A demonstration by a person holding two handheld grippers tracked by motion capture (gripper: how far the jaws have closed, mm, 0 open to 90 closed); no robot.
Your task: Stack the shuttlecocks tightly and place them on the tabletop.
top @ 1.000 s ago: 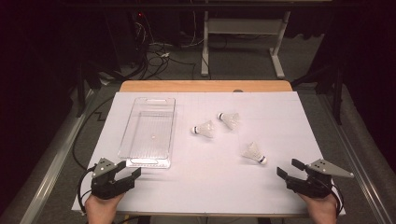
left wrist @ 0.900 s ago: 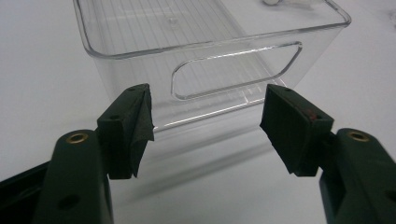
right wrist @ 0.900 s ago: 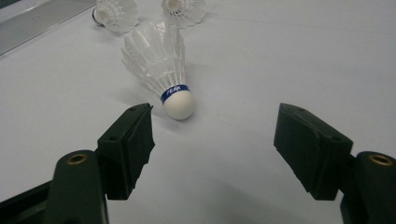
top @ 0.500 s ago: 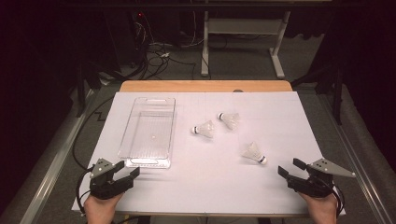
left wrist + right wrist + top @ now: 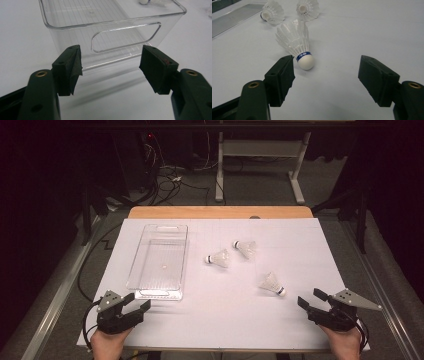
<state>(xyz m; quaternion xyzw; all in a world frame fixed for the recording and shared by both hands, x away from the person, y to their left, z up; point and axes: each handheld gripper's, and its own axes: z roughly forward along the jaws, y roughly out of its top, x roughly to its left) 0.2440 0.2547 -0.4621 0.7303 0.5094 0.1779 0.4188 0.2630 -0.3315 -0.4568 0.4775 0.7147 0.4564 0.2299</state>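
three shuttlecocks lie on the counter; the nearest shuttlecock [image 5: 295, 42] sits just ahead of the right gripper [image 5: 327, 77], fingers wide and empty: slide forward, centre on the cork, then close gently

**One word on a blue band**

The only lettering that shows is on the nearest shuttlecock [image 5: 295, 42], seen in the right gripper view: a narrow blue band runs round its neck just above the white cork, and white letters on it seem to read "PEAK", though they are small and slightly blurred. The band faces about 5 o'clock. A dark band on the shuttlecock at 11 o'clock [image 5: 272, 12] is too small to read. From the high view nothing on them is legible.
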